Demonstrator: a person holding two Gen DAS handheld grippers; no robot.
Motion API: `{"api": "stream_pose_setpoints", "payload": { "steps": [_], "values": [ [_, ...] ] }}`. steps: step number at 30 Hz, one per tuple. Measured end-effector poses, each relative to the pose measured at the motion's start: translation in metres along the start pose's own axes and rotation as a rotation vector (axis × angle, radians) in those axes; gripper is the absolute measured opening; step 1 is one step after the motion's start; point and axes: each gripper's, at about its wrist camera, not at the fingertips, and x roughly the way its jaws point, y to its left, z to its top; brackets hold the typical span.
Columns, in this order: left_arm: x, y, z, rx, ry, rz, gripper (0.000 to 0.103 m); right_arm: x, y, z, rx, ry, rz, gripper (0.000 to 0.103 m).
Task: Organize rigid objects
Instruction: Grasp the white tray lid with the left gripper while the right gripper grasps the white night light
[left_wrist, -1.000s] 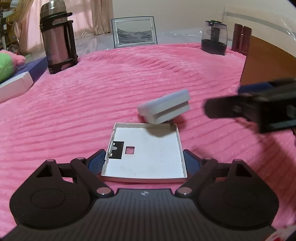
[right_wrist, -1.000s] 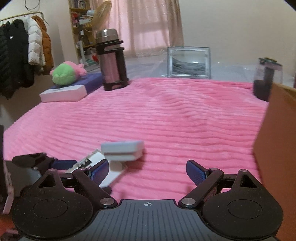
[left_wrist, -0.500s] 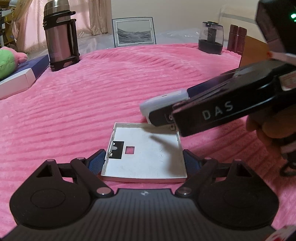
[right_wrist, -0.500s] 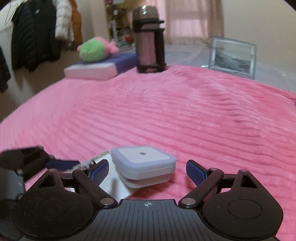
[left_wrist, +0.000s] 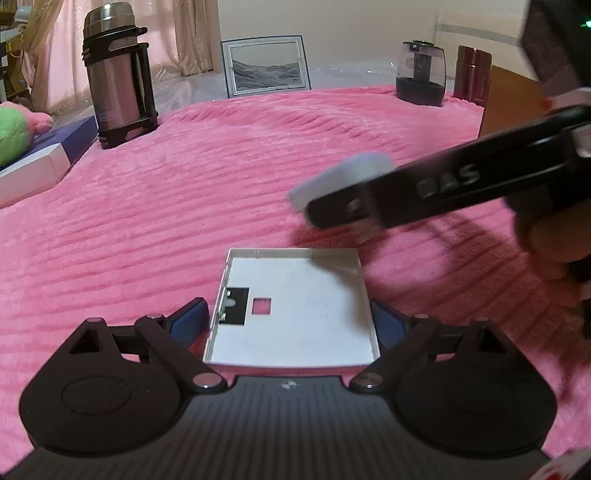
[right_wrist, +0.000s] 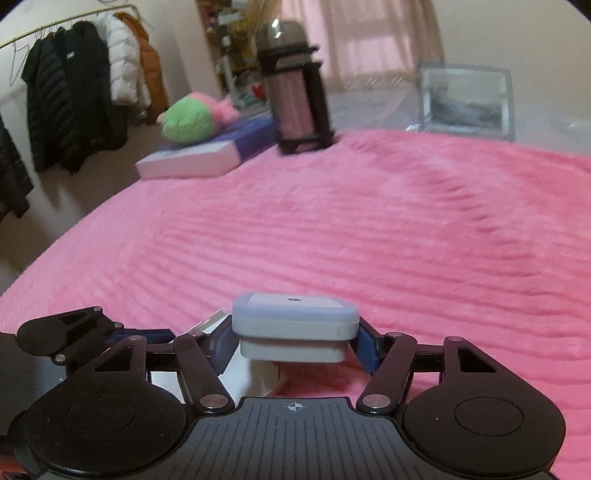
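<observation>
Right gripper (right_wrist: 295, 341) pinches white square device (right_wrist: 295, 325) just beyond the open tray (left_wrist: 291, 310) that left gripper (left_wrist: 291, 325) clamps.

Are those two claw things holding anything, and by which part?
The right gripper squeezes the white square block by its sides; the left gripper clamps the flat white tray by its edges.

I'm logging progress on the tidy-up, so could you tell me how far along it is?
Early to midway. Done: the left tool brackets the open white tray on the pink blanket, pads at its sides. In hand: the right tool is shut on the white square device, held above the blanket beyond the tray. Left: setting the device down; nothing lies in the tray yet.
</observation>
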Motion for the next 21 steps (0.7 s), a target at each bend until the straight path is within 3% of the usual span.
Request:
{"api": "stream_pose_setpoints", "payload": {
  "steps": [4,10,21],
  "values": [
    [0.006,-0.002,0.006,0.006,0.003,0.006,0.090,-0.019,0.000,-0.001,-0.015,-0.033,-0.094,0.058],
    [0.006,-0.005,0.009,0.007,0.024,0.021,0.086,-0.032,-0.003,-0.011,-0.024,-0.015,-0.139,0.058],
    [-0.039,-0.021,-0.016,-0.082,0.029,0.023,0.085,-0.097,0.012,-0.076,-0.015,-0.025,-0.186,0.058]
  ]
}}
